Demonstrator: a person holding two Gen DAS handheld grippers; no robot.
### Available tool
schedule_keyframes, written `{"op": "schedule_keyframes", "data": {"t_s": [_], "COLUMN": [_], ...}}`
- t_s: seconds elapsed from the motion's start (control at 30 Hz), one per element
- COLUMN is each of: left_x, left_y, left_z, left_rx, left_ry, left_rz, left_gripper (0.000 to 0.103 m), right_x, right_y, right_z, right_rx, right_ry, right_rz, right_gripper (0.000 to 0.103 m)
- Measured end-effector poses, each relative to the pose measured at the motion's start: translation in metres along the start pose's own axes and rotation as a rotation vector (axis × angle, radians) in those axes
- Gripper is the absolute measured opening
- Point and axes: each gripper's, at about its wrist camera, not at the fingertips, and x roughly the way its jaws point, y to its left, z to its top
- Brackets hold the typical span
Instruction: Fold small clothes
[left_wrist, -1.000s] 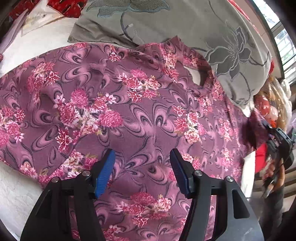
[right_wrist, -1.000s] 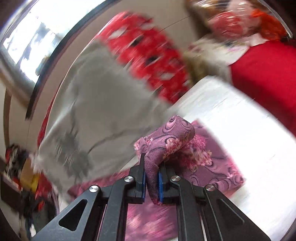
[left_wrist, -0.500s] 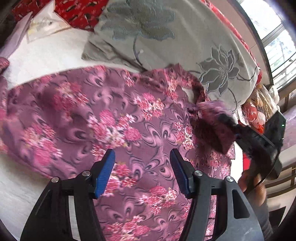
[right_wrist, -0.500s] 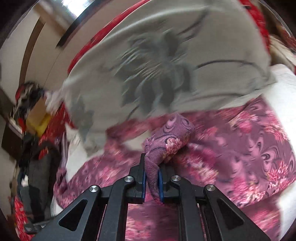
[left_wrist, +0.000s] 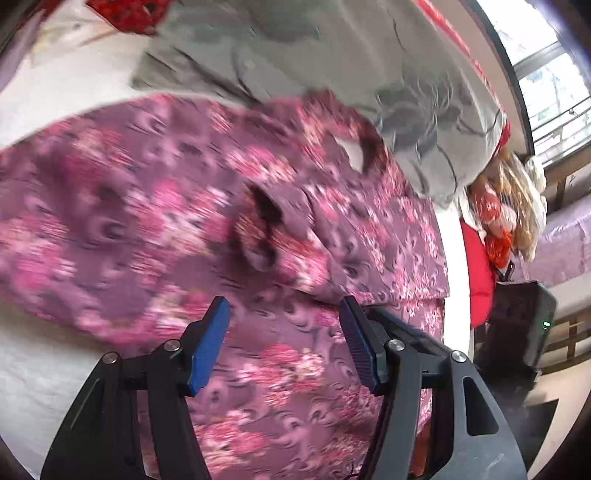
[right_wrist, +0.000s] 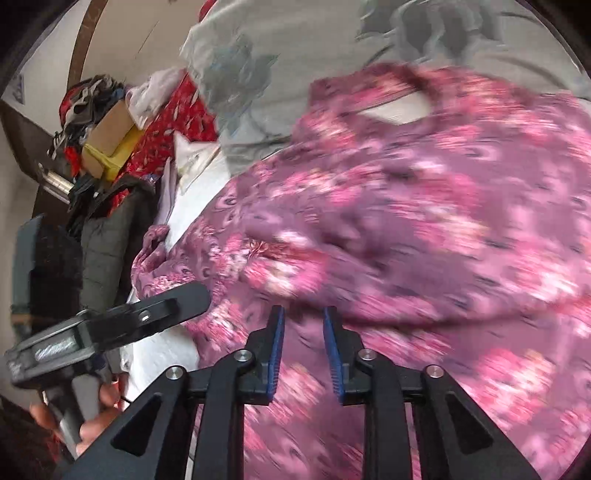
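- Lying spread on the white bed sheet (left_wrist: 44, 369): a purple floral-print fabric garment (left_wrist: 155, 206), neckline toward the upper right of the left wrist view, hem running off the lower edge.
- Filling most of the right wrist view too, that garment (right_wrist: 424, 229), with one sleeve end bunched at middle left by the sheet.
- Folded over onto the body near frame centre in the left view: a sleeve, cuff opening dark and blurred, resting on the chest area.
- Left tongs (left_wrist: 284, 343): spread wide, nothing between the pads, hovering above the lower body of the garment.
- Right tongs (right_wrist: 303, 347): opening at this moment, pads parted with only a narrow gap, no cloth pinched between them; garment directly below and ahead.
- Visible at lower left of the right view: the left tongs (right_wrist: 173, 306) and the hand (right_wrist: 92, 413) holding them.
- Behind the garment, upper part of both views: a grey pillow with embroidered flower (left_wrist: 406, 92), partly touching the collar edge.
- Judged long axis: neckline to hem, running from upper right to lower centre in the left view.
- Judged next: the unfolded sleeve at the left side of the frame, nearer the left tongs than the right, so probably the left hand's reach.
- Risk, as a guess: soft cloth slipping and undoing the fold already laid.
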Motion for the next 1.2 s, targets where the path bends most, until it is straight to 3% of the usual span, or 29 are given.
{"op": "schedule_keyframes", "data": {"t_s": [0.17, 0.23, 0.27, 0.3, 0.33, 0.43, 0.5, 0.67, 0.73, 0.8, 0.83, 0.93, 0.97, 1.03, 1.07, 1.17, 1.2], "left_x": [0.036, 0.037, 0.034, 0.031, 0.028, 0.001, -0.014, -0.003, 0.005, 0.008, 0.011, 0.019, 0.022, 0.015, 0.005, -0.023, -0.027], "left_y": [-0.011, -0.012, -0.014, -0.016, -0.016, -0.013, -0.011, 0.003, 0.006, 0.005, 0.005, 0.009, 0.012, 0.019, 0.021, 0.012, 0.005], "left_z": [0.011, 0.017, 0.020, 0.023, 0.026, 0.028, 0.026, 0.020, 0.017, 0.015, 0.015, 0.010, 0.008, 0.002, -0.002, -0.007, -0.005], "left_rx": [-0.061, -0.105, -0.121, -0.127, -0.128, -0.138, -0.120, -0.127, -0.142, -0.142, -0.141, -0.137, -0.145, -0.177, -0.190, -0.166, -0.144], "left_ry": [0.034, -0.013, -0.045, -0.060, -0.066, -0.161, -0.201, -0.135, -0.117, -0.112, -0.107, -0.072, -0.059, -0.059, -0.080, -0.171, -0.183], "left_rz": [0.071, 0.061, 0.054, 0.054, 0.059, 0.060, 0.099, 0.148, 0.147, 0.153, 0.157, 0.175, 0.183, 0.159, 0.142, 0.087, 0.088], "left_gripper": [0.060, 0.059, 0.040, 0.009, 0.003, 0.003, 0.003, 0.003, 0.003, 0.003, 0.003, 0.013, 0.015, 0.014, 0.014, 0.015, 0.015], "right_x": [-0.061, -0.083, -0.095, -0.103, -0.113, -0.137, -0.146, -0.131, -0.114, -0.100, -0.102, -0.120, -0.115, -0.092, -0.092, -0.117, -0.127], "right_y": [-0.070, -0.100, -0.116, -0.127, -0.142, -0.181, -0.202, -0.233, -0.231, -0.216, -0.204, -0.191, -0.197, -0.210, -0.211, -0.190, -0.180], "right_z": [-0.003, -0.001, -0.002, -0.002, -0.003, -0.004, -0.003, 0.008, 0.015, 0.022, 0.026, 0.024, 0.024, 0.025, 0.024, 0.024, 0.023], "right_rx": [0.134, 0.202, 0.240, 0.268, 0.297, 0.384, 0.437, 0.507, 0.502, 0.434, 0.366, 0.286, 0.305, 0.325, 0.324, 0.302, 0.274], "right_ry": [-0.104, -0.151, -0.178, -0.199, -0.223, -0.298, -0.339, -0.334, -0.291, -0.243, -0.266, -0.397, -0.380, -0.255, -0.256, -0.364, -0.426], "right_rz": [-0.057, -0.086, -0.100, -0.112, -0.127, -0.171, -0.188, -0.151, -0.084, -0.057, -0.116, -0.177, -0.198, -0.242, -0.239, -0.313, -0.269], "right_gripper": [0.029, 0.029, 0.030, 0.030, 0.030, 0.031, 0.033, 0.037, 0.037, 0.022, 0.010, 0.010, 0.010, 0.010, 0.009, 0.018, 0.018]}}
